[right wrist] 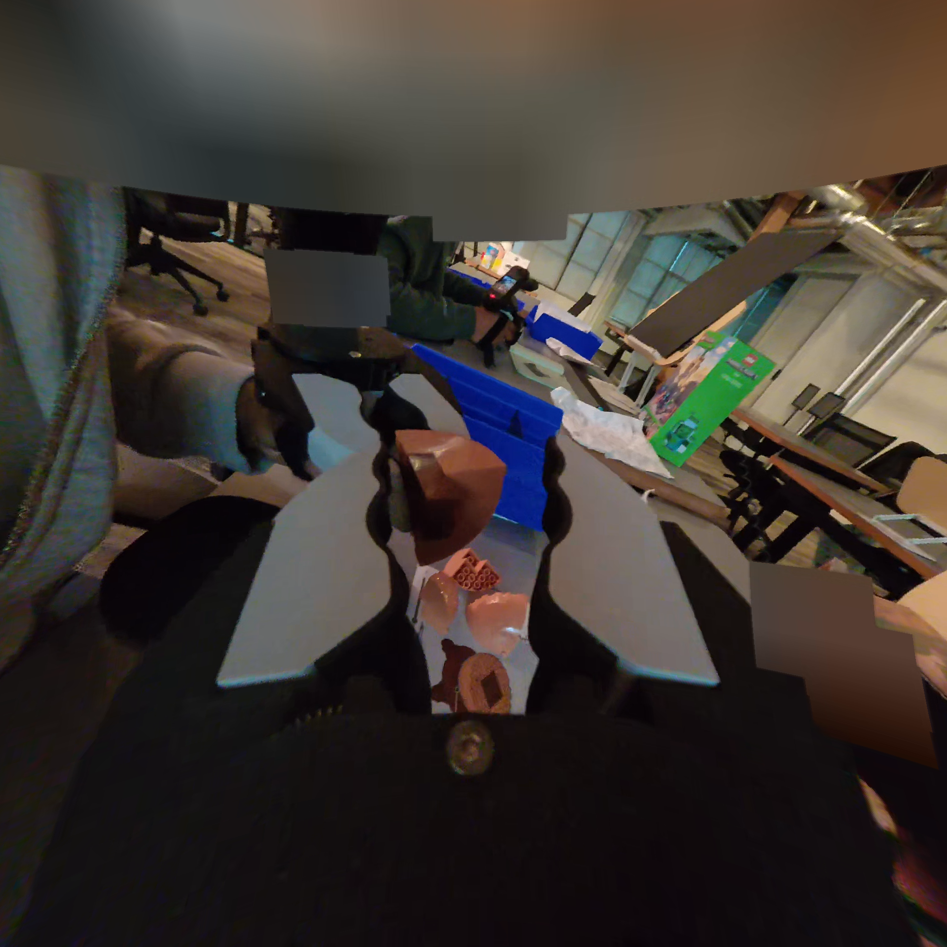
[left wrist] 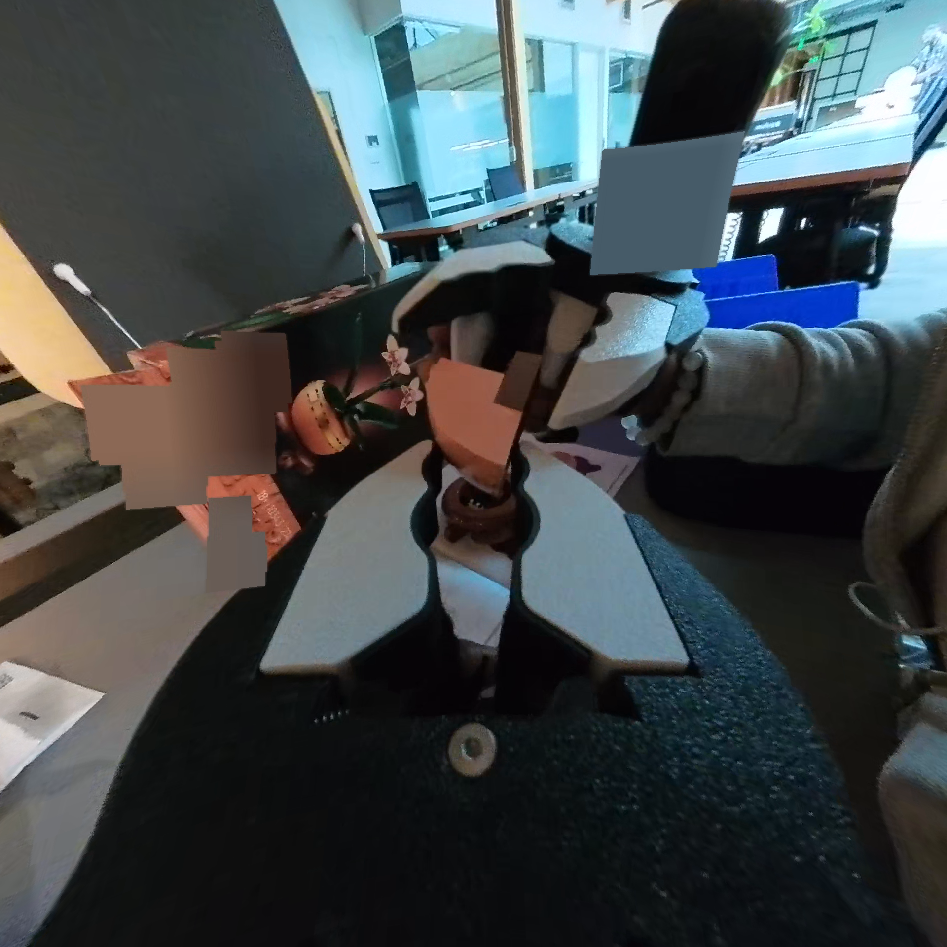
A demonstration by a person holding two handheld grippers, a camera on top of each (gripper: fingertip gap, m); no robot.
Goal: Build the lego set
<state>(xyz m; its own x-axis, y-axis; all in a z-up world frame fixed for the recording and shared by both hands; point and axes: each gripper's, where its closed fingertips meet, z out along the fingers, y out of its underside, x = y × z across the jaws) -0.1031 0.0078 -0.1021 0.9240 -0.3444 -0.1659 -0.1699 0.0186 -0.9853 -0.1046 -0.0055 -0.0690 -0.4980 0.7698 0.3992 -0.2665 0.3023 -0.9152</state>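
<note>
In the left wrist view my left gripper (left wrist: 476, 461) is shut on a small brown round base (left wrist: 479, 512). A salmon curved wedge brick (left wrist: 469, 415) stands on the base and sticks out past the fingertips. My right gripper (left wrist: 512, 348) faces it from just beyond. In the right wrist view my right gripper (right wrist: 464, 461) is open. The same wedge (right wrist: 451, 492) sits between its fingers near the left pad, and the right pad (right wrist: 556, 476) stands clear of it. The left gripper (right wrist: 379, 410) shows behind the wedge.
Loose salmon bricks (right wrist: 474, 574) and a brown round piece (right wrist: 484, 686) lie on a sheet below. Blue bins (right wrist: 512, 435), crumpled paper (right wrist: 610, 430) and a green box (right wrist: 712, 399) are to the right. A dark box picturing a flowering plant (left wrist: 333, 410) is at left. Another person's hand (right wrist: 492, 312) is at the back. The tips of both grippers are at nearly the same place.
</note>
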